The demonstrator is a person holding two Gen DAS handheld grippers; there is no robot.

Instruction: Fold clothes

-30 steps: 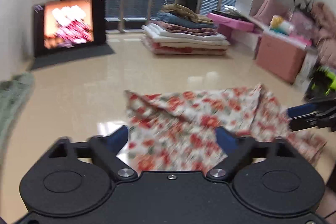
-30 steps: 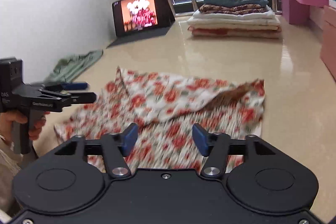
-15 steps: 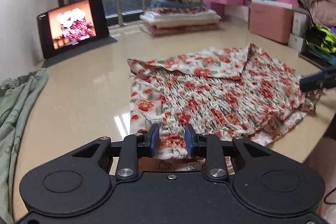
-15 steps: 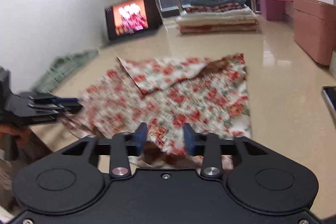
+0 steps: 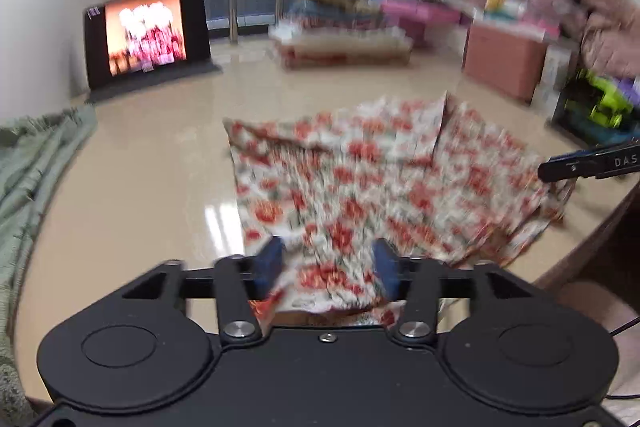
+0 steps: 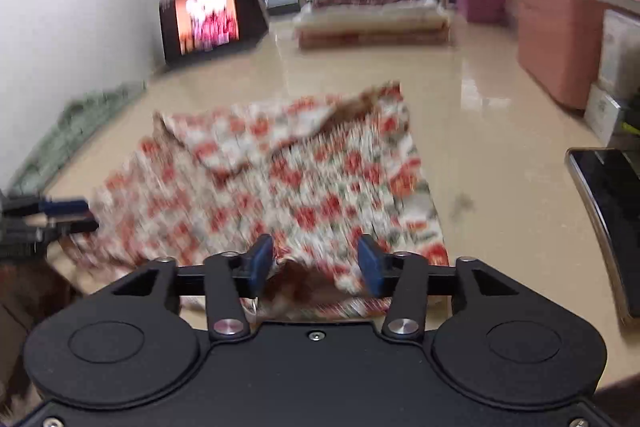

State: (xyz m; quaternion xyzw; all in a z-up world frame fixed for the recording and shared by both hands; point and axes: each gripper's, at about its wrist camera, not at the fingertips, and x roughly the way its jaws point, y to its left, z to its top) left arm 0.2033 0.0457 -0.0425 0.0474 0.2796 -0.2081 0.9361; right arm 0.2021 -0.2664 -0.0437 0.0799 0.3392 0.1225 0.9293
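Crinkled floral cloth (image 5: 360,179) on glossy table (image 5: 152,167), left hand-held gripper (image 5: 328,267) spread, right hand-held gripper (image 6: 316,263) spread

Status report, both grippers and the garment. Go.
Left gripper open, right gripper open, both over near hem. Floral garment flat on table, top corner folded over. Phone right of it, not obstructing.

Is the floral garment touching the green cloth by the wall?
Apart. The left wrist view shows bare beige surface between the floral garment and the green cloth; the right wrist view agrees.
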